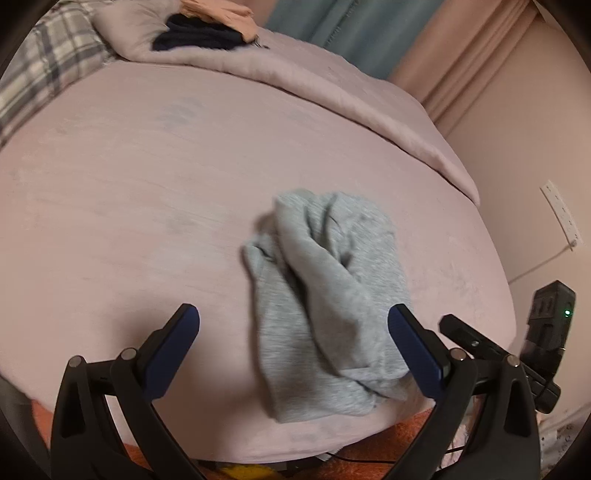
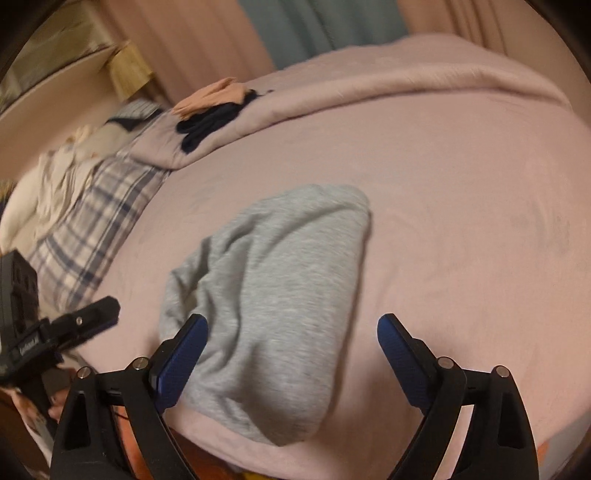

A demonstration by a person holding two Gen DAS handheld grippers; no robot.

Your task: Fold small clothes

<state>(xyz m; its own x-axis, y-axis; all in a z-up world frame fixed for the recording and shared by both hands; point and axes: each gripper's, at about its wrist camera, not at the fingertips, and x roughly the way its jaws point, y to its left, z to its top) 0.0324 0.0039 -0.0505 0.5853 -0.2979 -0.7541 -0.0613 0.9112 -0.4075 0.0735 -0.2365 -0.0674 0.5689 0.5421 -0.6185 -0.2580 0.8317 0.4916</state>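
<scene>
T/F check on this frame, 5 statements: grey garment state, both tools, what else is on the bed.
1. The grey garment lies crumpled on the pink bed cover. True.
2. The left tool is shut on the garment. False: its jaws stand wide open and grip nothing.
3. The right tool is open. True.
4. A dark garment and a peach one sit on the folded pink blanket at the far end. True.
5. The grey garment is already folded into a neat rectangle. False: it is bunched, with loose creases.
</scene>
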